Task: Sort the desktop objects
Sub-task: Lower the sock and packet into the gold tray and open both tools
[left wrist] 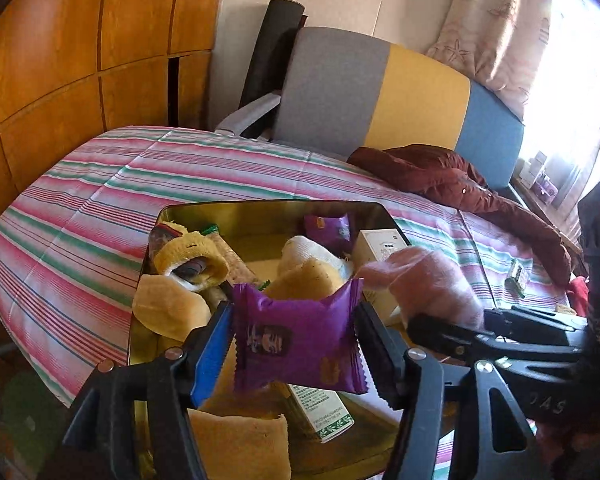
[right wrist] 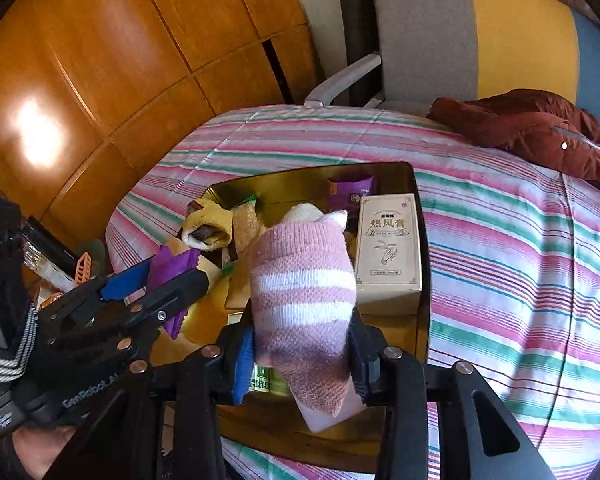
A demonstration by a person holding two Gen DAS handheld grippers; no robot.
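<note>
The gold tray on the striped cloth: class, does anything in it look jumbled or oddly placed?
Yes. The gold tray holds a jumble: a yellow sock, snack bars, a purple snack packet and a cream box, overlapping rather than grouped. A dark red jacket lies crumpled on the cloth beyond.

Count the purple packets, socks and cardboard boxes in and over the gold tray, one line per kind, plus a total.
Purple packets: 2, purple packet in the left hand-held gripper, another in the tray.
Socks: 3, pink striped sock in the right hand-held gripper, yellow sock, white sock.
Boxes: 2, beige box, green-and-white box.
Total: 7.
</note>
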